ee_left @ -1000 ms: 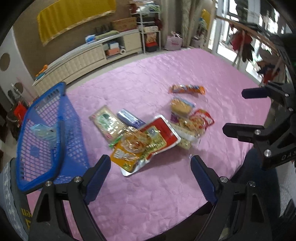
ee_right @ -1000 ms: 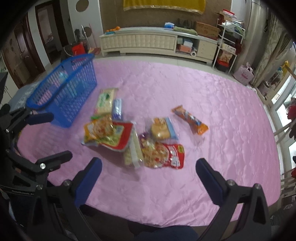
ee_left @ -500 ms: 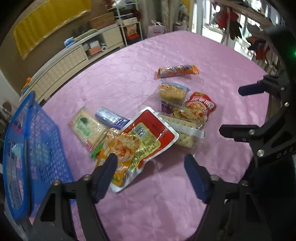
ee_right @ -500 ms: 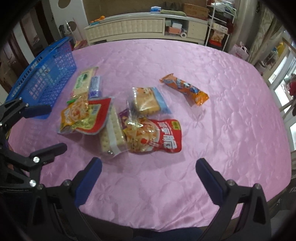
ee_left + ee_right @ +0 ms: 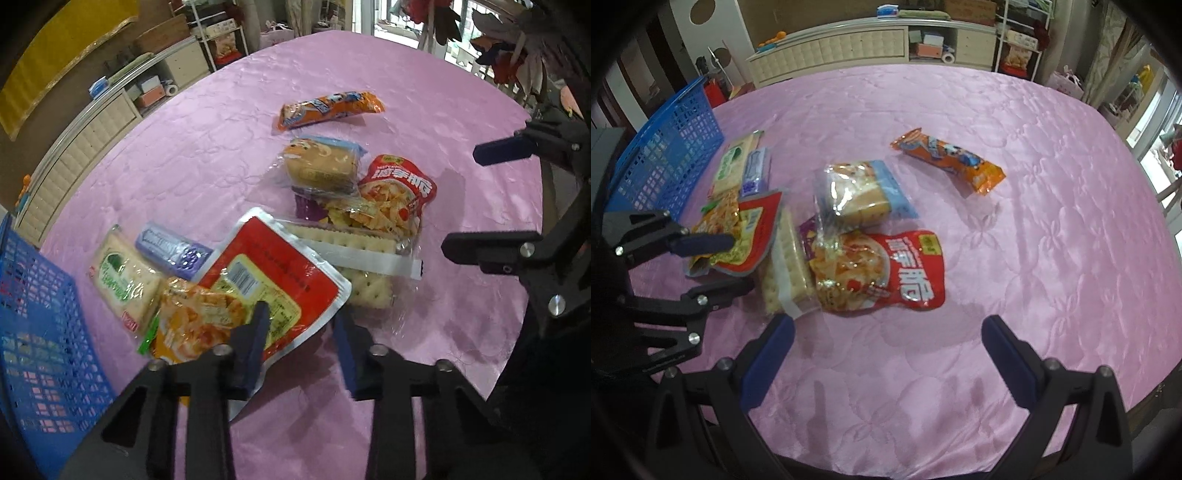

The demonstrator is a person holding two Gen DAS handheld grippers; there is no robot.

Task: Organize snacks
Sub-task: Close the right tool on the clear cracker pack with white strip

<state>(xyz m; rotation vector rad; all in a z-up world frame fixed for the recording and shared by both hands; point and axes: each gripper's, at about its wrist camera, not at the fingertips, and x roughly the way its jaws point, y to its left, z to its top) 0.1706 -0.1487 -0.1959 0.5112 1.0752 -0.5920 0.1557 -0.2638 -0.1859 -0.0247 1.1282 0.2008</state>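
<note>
Low in the frame, the left gripper (image 5: 300,325), wide a second ago, is closing around the red pouch's (image 5: 275,273) corner, starting the first pickup.

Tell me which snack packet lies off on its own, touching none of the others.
The long orange bar packet, lying alone on the pink cloth beyond the pile. Every other packet overlaps or touches a neighbour.

Surface: pink quilted bed cover (image 5: 1015,221).
On it: blue basket (image 5: 665,147) at left edge; snack packets clustered centre; orange wrapped bar (image 5: 947,160) lies apart, further back.
</note>
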